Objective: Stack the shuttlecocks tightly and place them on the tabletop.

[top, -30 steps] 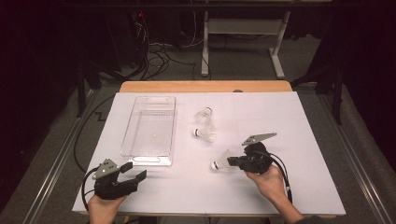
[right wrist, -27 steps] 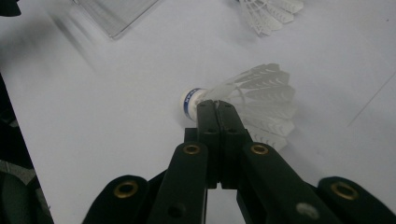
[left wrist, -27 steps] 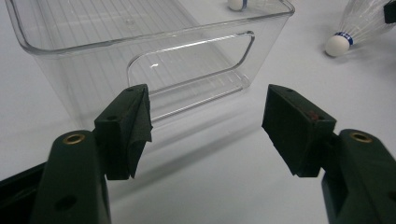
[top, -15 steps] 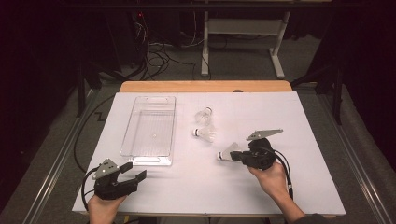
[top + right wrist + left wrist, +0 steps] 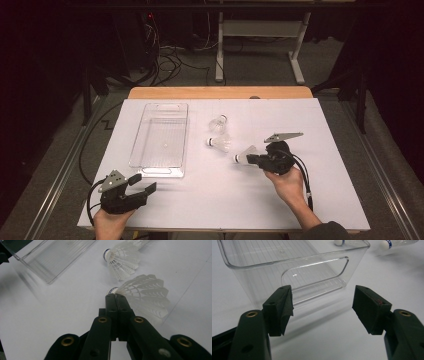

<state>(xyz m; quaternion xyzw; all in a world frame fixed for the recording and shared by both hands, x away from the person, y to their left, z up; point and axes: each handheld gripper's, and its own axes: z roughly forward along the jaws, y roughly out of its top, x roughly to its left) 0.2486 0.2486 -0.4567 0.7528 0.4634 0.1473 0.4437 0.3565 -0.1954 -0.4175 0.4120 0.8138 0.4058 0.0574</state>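
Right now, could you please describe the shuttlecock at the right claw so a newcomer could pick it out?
On the white table, look right of the clear plastic tray, where three shuttlecocks lie. It is the shuttlecock nearest the person. Unlike the other two, it sits at the shut tips of the right claw.

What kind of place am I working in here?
Probably a lab or test workshop: a table under a white sheet, loose cables on the floor behind, and a bare desk frame in a dark room.

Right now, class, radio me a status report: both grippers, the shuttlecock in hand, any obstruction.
Right gripper shut on shuttlecock. Left gripper open, facing clear tray. Two more shuttlecocks between it and tray.
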